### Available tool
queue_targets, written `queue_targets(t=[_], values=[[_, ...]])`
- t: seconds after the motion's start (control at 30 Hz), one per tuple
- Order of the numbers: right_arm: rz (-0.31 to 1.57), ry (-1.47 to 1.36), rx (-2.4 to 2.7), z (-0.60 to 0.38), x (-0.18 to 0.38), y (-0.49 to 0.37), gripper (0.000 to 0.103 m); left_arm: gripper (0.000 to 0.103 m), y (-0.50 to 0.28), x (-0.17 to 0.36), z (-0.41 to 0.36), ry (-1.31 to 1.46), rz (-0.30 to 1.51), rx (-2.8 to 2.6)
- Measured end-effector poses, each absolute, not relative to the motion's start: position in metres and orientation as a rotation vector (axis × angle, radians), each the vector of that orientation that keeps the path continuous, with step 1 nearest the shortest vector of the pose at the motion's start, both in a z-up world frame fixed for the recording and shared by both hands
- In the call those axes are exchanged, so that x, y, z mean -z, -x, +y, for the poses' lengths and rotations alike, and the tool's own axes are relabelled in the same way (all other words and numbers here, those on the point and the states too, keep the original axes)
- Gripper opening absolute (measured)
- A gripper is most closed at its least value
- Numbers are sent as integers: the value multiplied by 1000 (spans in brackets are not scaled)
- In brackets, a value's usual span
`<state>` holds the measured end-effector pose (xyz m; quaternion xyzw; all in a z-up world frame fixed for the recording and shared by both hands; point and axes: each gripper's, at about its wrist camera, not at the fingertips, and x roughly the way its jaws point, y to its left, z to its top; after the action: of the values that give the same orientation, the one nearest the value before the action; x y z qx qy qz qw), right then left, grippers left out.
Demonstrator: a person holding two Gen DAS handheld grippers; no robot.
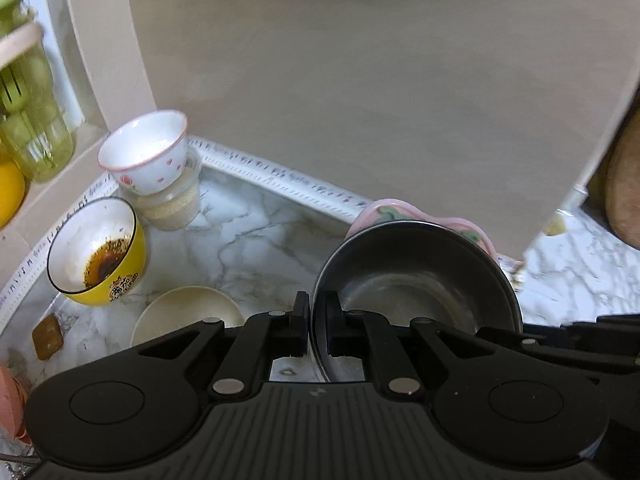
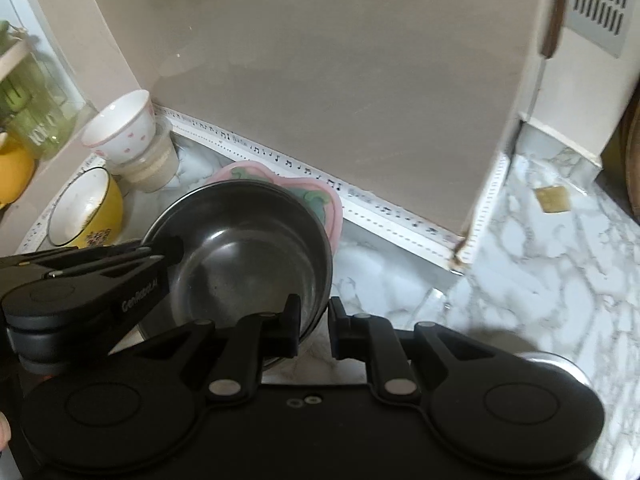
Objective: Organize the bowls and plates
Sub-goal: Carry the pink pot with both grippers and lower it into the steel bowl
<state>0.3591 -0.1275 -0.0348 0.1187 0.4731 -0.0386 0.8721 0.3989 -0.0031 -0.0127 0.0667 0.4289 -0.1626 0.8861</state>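
Observation:
A steel bowl [image 1: 416, 276] [image 2: 248, 248] hangs between both grippers above the marble counter. My left gripper [image 1: 318, 312] is shut on its left rim and shows from the side in the right wrist view [image 2: 176, 248]. My right gripper [image 2: 314, 320] is shut on the near right rim. A pink plate with a green pattern [image 1: 384, 210] [image 2: 320, 200] peeks out behind the bowl's far rim. At the left sit a yellow bowl with dark sauce residue [image 1: 96, 256] [image 2: 86, 216] and a white heart-patterned bowl [image 1: 148, 152] [image 2: 120, 128] atop a plastic tub. A cream dish [image 1: 184, 312] lies near my left fingers.
A beige wall panel [image 2: 320, 80] rises right behind the counter [image 2: 540, 280], edged with white trim. A green jar [image 1: 32, 120] stands on a ledge at far left. A steel lid or pot rim [image 2: 552, 364] sits at the lower right, and a small gold square [image 2: 554, 200] lies farther back.

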Motion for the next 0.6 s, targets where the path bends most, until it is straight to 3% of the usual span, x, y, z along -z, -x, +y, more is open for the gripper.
queue_targets(t=[0.37,0.6], values=[[911,-264,94,-164,-19,-289,14,7,-336,-45,-37,-179,828,444],[900,-268,137,-199,-28,-242,14,7,-297,-44,-73,-214,849,534]])
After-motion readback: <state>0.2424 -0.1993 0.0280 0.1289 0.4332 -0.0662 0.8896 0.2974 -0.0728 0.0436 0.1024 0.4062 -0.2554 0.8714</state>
